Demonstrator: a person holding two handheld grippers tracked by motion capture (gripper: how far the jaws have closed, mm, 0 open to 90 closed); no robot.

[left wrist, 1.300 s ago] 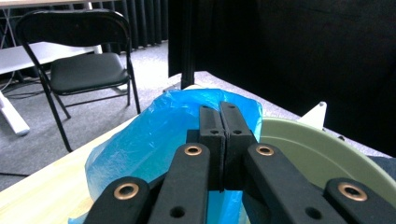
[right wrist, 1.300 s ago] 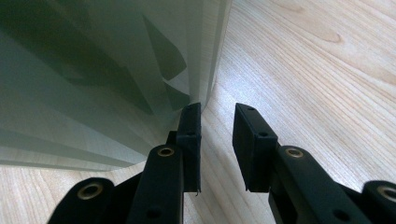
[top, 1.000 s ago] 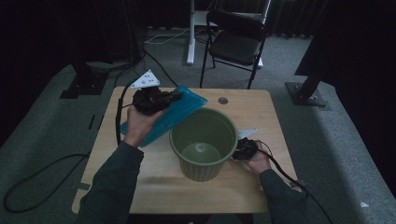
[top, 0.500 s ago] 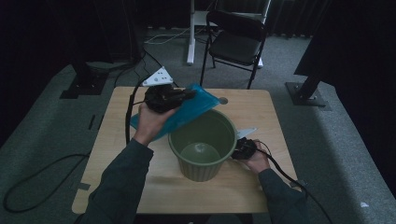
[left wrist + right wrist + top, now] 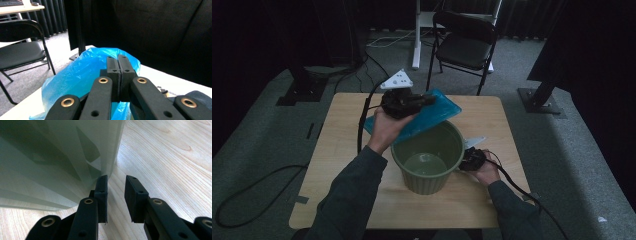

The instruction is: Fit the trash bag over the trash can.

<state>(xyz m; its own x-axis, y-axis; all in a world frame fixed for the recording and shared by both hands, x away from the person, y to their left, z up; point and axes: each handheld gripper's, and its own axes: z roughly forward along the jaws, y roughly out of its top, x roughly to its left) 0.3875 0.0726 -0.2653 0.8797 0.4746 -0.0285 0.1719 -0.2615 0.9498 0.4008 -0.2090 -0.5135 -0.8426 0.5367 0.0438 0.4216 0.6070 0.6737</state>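
The left tongs [image 5: 424,98], clamped on the blue plastic bag [image 5: 432,115], hold it just behind the green bin's [image 5: 428,159] rim, while the half-open, empty right tongs [image 5: 462,164] rest beside the bin's wall.

Thin blue plastic bag [image 5: 82,72]: glossy, crinkled film, translucent where light passes. Round green plastic bin [image 5: 428,155]: smooth, ribbed wall, soft sheen. Light wooden table [image 5: 170,157]: visible grain, smooth satin finish. Left gripper [image 5: 120,65] pads: matt black plastic, brass-coloured metal rivets. Folding chair [image 5: 17,53]: black padded seat, dull sheen.
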